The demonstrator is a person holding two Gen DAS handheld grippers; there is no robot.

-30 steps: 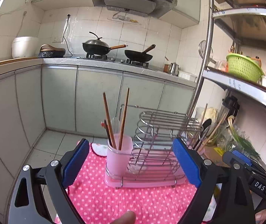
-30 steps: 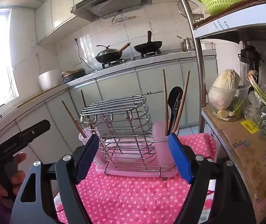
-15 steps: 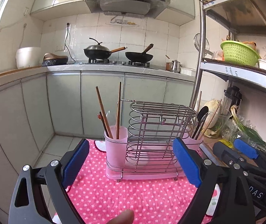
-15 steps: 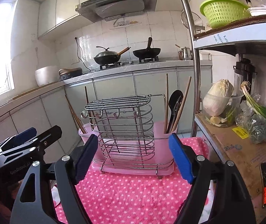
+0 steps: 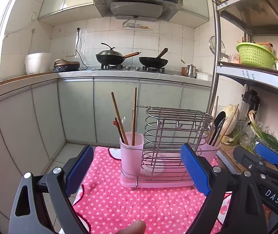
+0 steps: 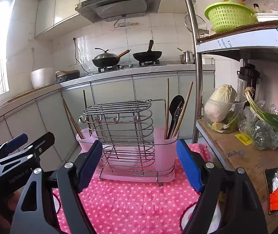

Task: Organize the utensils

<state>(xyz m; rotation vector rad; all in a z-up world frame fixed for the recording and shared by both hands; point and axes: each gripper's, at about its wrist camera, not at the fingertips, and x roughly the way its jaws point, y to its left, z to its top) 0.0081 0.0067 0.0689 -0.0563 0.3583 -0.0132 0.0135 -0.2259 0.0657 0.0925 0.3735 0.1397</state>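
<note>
Facing the wire rack [image 5: 175, 136] from the near edge of the pink dotted cloth [image 5: 139, 200], both tools hung short of it with nothing between their pads. The left hand-held gripper [image 5: 137, 172] stood with its blue pads wide apart and empty; straight ahead of it and slightly to its left sat the left pink cup [image 5: 131, 146], touching the rack's left end. Two long brown chopsticks [image 5: 134, 115] rose from that cup, their long axes close to upright, one leaning away to the left, with a shorter dark one beside them. Something pale and rounded also showed behind them, too faint to name.

Moving rightward, the rack's middle was bare wire with a few small hooks under its top, and nothing hung there.

The right hand-held gripper [image 6: 139, 165] was likewise spread wide and held nothing. Ahead of it and a little to its right stood the right pink cup [image 6: 165, 144], holding a black spoon [image 6: 176, 105], some dark-handled pieces I could not tell apart, and two wooden sticks, one upright and one tilted right. That cup lay plainly nearer the right tool, the chopstick cup nearer the left.

As a judgement, any pick would turn on meeting a near-vertical shaft from the front: the pads already stood left and right of such a shaft, so a forward reach above the cup rim would suit, each hand taking its own side.
</note>
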